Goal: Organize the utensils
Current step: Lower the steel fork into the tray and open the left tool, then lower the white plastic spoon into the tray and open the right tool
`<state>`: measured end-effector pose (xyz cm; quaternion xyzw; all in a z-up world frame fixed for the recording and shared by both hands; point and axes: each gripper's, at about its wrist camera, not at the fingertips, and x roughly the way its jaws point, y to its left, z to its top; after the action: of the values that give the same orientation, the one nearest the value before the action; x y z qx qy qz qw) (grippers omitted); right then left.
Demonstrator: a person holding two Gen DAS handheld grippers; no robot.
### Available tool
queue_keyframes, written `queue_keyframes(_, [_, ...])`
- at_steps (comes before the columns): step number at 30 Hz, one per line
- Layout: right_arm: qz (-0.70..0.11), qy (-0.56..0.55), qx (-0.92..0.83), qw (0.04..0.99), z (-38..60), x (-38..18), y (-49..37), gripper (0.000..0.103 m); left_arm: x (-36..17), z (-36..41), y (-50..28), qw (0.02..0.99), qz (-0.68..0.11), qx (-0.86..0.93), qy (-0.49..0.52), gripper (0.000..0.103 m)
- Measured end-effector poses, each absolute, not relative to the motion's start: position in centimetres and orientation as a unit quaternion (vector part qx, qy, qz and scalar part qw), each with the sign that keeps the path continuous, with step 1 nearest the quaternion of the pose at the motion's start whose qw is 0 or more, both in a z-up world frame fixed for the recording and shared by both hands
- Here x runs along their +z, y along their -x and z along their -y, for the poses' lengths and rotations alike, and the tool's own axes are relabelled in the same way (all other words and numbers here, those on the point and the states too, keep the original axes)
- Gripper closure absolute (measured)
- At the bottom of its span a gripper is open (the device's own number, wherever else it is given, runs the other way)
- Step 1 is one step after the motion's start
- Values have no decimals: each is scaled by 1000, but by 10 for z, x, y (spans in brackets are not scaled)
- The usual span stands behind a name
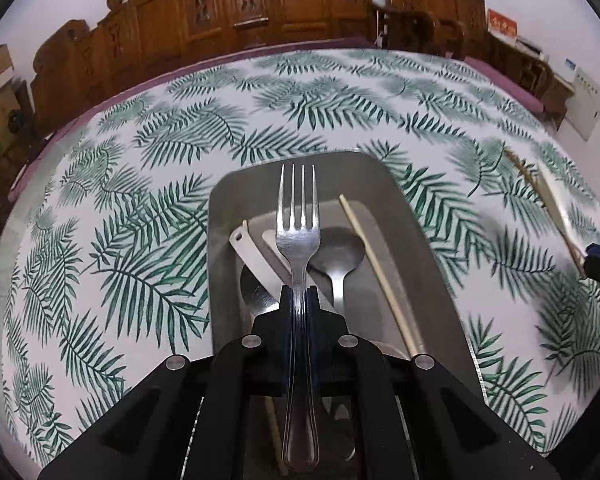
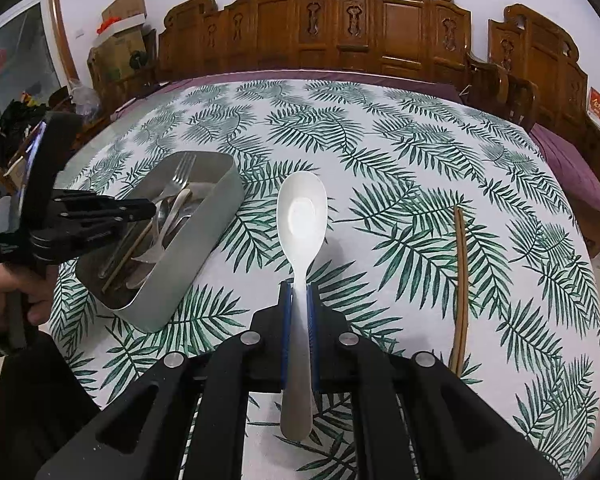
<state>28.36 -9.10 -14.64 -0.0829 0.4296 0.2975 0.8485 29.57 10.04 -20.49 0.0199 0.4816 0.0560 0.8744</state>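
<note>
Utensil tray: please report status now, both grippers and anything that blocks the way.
Left gripper shut on fork, over metal tray. Right gripper shut on white spoon, above tablecloth. Brown chopstick loose on cloth. Nothing blocking.

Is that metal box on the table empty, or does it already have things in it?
Partly filled. The metal box already holds spoons, a white utensil and a chopstick.

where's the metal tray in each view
Left wrist view: the metal tray sits centre frame, directly under the fork held in the left gripper.
Right wrist view: the tray lies at left of centre, beside the left gripper.
Shared landmark: the carved wooden chairs behind the table.
</note>
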Motion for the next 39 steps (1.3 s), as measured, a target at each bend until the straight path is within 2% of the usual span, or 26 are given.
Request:
queue_keyframes(16, [-429,84,305,846,86,-146,-279,94,-203,-99,-298,870,-489,62,-19,95])
queue_keyframes(23, [-422,88,312,847,76,-134,-272,94,-175,-102,-272,887,-458,57,-4,77])
queue_keyframes(27, [-416,93,318,847,66,-127,-266,94,-156,-106,-251,899,-435,53,12,54])
queue_keyframes(28, [-415,95,320,847,62,-125,-264,94,-152,-108,-247,901,-430,51,16,51])
queue_keyframes(30, [-412,98,324,846,55,-122,-262,94,-144,-111,-237,907,-418,52,22,34])
queue_keyframes(35, [-410,106,334,842,35,-118,-255,94,-131,-117,-218,916,-397,50,28,21])
queue_keyframes(39, [-410,111,344,838,18,-118,-252,94,-127,-124,-203,920,-387,54,31,17])
